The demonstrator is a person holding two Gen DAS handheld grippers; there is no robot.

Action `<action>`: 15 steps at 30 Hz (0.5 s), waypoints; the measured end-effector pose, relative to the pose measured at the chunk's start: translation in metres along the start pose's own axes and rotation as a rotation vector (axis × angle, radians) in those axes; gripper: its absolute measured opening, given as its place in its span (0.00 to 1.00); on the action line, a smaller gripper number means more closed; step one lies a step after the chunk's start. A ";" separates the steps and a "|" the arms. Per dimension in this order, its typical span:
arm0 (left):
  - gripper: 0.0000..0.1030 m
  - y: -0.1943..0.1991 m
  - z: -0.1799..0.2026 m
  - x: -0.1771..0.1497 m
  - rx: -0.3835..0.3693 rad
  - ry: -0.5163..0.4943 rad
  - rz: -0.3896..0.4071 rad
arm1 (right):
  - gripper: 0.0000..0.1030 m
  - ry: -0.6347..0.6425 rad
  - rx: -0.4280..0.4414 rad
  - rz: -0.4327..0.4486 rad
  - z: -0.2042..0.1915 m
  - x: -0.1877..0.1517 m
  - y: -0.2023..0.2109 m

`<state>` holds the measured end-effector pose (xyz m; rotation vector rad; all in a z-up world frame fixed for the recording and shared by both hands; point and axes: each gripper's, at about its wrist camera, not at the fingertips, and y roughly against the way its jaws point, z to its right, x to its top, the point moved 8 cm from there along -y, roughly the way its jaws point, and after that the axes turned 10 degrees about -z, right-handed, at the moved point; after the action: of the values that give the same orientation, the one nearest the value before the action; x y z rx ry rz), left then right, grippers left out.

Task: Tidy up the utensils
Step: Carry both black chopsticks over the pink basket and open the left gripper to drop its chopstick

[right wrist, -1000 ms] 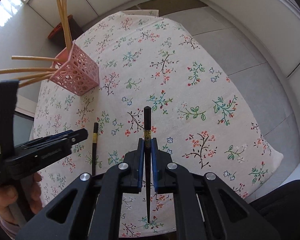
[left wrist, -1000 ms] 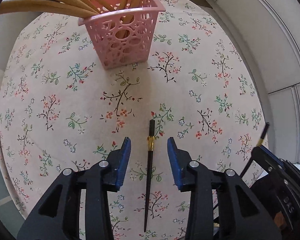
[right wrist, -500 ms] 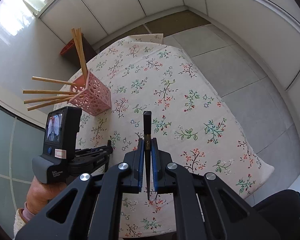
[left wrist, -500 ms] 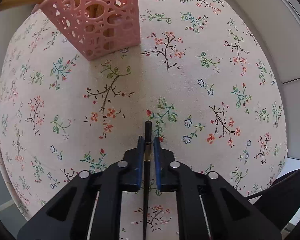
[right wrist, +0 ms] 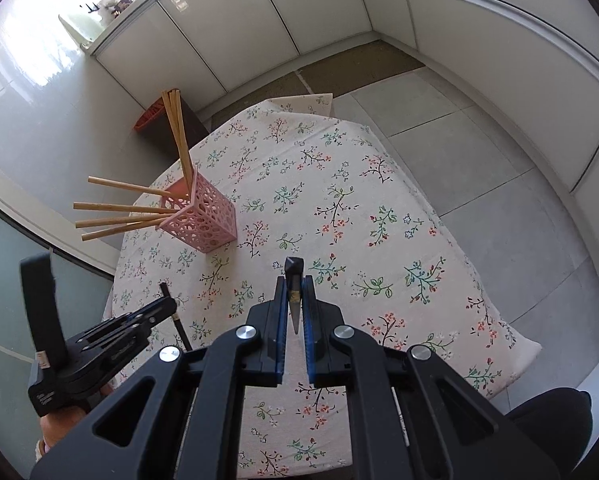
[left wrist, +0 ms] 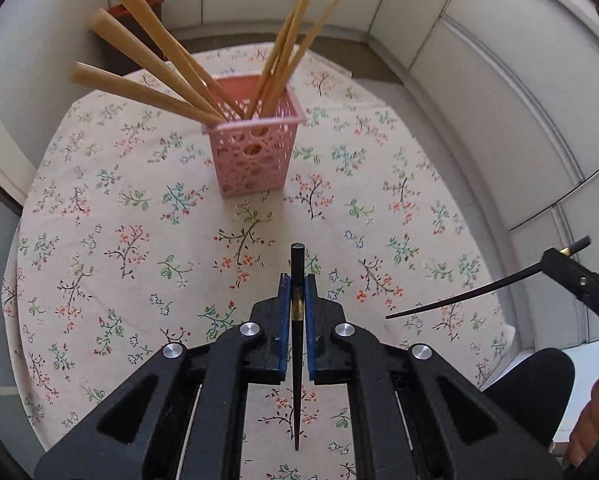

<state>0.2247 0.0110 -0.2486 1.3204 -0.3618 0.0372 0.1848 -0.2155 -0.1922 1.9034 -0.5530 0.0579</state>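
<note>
My left gripper (left wrist: 295, 294) is shut on a black chopstick (left wrist: 297, 344) with a gold band, lifted off the floral tablecloth (left wrist: 99, 248). My right gripper (right wrist: 293, 298) is shut on a second black chopstick (right wrist: 293, 280), also held above the cloth. In the left wrist view that second chopstick (left wrist: 459, 296) and the right gripper (left wrist: 579, 280) appear at the right edge. The left gripper (right wrist: 159, 312) shows at the lower left of the right wrist view. A pink perforated holder (left wrist: 253, 148) (right wrist: 201, 220) with several wooden chopsticks (left wrist: 159, 68) stands farther back on the table.
The table is small, and its cloth edges drop off to a tiled floor (right wrist: 479, 152) on the right. White cabinets (right wrist: 259, 20) line the back and right walls. A dark stand with a red basket (right wrist: 151, 120) sits behind the table. A hand (right wrist: 71, 420) holds the left gripper.
The left gripper closed on the black chopstick that lay on the cloth and lifted it. Both grippers rose, so the table and pink holder look farther away.
</note>
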 end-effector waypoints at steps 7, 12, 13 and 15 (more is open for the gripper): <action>0.06 0.060 0.000 0.011 -0.049 0.066 0.215 | 0.07 -0.009 0.051 0.040 -0.002 0.013 0.017; 0.06 0.095 0.012 0.026 -0.016 0.062 0.332 | 0.07 0.011 0.089 0.071 -0.016 0.026 0.034; 0.06 0.103 0.013 0.029 -0.013 0.063 0.353 | 0.07 0.012 0.099 0.078 -0.019 0.030 0.037; 0.06 0.120 0.014 0.038 -0.009 0.061 0.397 | 0.07 0.017 0.116 0.090 -0.024 0.037 0.043</action>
<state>0.2296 0.0212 -0.1225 1.2187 -0.5666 0.4070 0.2056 -0.2194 -0.1339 1.9875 -0.6356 0.1677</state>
